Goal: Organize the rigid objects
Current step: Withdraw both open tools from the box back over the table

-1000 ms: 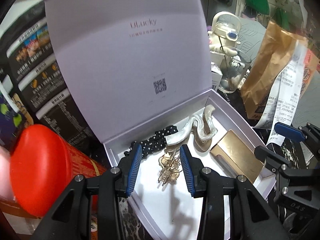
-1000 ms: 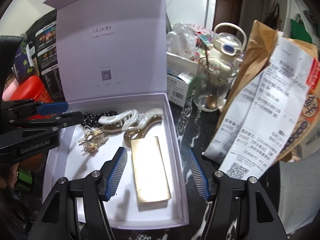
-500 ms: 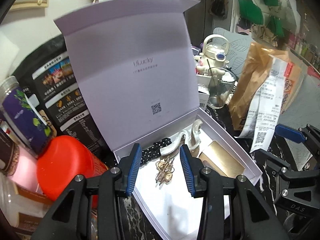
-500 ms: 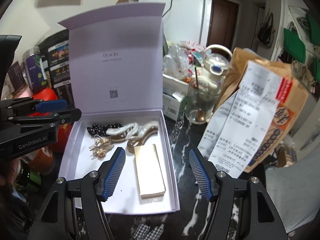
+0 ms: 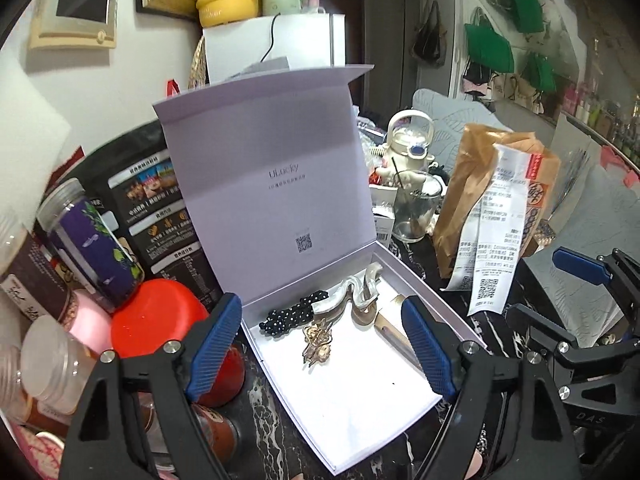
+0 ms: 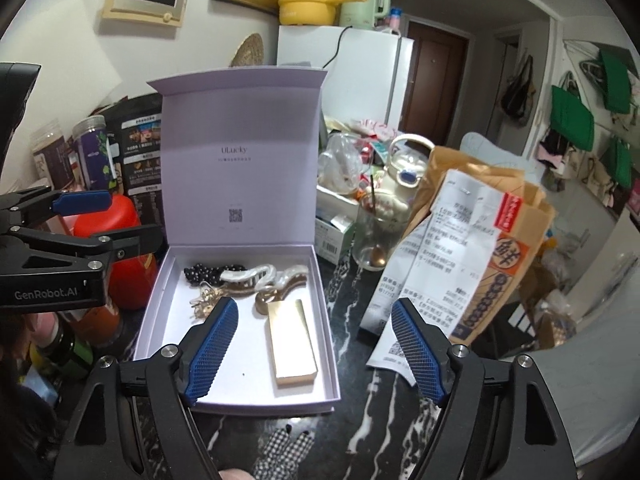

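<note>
Left wrist view: looks down at an angle onto the open gift box (image 5: 360, 380) from its near-left corner, close by. Right wrist view: looks down from the box's (image 6: 240, 398) near edge, slightly further back. Shared: box interior, upright lid, brown paper bag (image 5: 472, 184) right of the box.

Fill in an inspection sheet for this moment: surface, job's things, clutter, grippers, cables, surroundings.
Surface: black marble-patterned tabletop, crowded.
Job's things: open lilac cardboard box holding a gold rectangular bar, pearly white claw clips, black polka-dot clip, small gold clip.
Clutter: red-lidded jar, brown paper bag with receipts, glass cup.
Grippers: left hand-held gripper and right hand-held gripper both opening, nothing between them.
Cables: black cord on white fridge.
Surroundings: green bags hanging.
</note>
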### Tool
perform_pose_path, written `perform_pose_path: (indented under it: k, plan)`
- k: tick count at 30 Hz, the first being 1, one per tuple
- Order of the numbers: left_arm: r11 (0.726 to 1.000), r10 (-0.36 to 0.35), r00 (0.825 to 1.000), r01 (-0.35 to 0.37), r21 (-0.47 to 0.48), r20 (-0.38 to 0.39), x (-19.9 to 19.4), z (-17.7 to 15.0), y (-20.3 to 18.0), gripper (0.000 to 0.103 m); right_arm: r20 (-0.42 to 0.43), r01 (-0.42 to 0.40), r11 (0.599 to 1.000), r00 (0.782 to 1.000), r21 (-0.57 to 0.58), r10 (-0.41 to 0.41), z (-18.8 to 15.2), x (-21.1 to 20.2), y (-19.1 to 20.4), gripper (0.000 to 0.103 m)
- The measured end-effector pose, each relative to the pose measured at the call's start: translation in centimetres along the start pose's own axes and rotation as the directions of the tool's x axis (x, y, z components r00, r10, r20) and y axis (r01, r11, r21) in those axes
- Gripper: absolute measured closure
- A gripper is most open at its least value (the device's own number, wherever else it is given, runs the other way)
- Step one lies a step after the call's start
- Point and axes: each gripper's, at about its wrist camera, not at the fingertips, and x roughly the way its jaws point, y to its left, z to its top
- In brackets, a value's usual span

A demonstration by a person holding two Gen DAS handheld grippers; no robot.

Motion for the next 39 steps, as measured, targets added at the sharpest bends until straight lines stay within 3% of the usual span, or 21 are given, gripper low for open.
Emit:
perform_pose_path:
  k: [5, 7, 13, 39]
  plan:
    - [1.0, 0.013, 1.0, -0.013, 0.004, 0.029, -1.8, -0.1, -0.4, 0.02, 0.032, 0.008, 1.0, 0.999, 0.02, -0.008, -0.2, -1.8, -0.3, 0.019]
    - [1.0, 0.012, 0.999, -0.012, -0.002, 0.038, -2.2, -0.2, -0.5, 0.0, 0.046, 0.008, 1.0, 0.999, 0.027, -0.009, -0.2, -2.5, -0.5, 0.017]
    - [1.0, 0.018, 0.998, -0.019, 0.009, 0.059, -3.7, -0.8, -0.9, 0.0, 0.073, 0.018, 0.999, 0.997, 0.033, -0.02, -0.8, -4.4, -0.6, 0.013]
    - [0.997, -0.037, 0.999, 0.034, 0.073, 0.036, -7.7, -7.0, -3.3, 0.0, 0.086, 0.013, 0.998, 0.996, 0.062, -0.018, -6.3, -10.0, 0.9, 0.012]
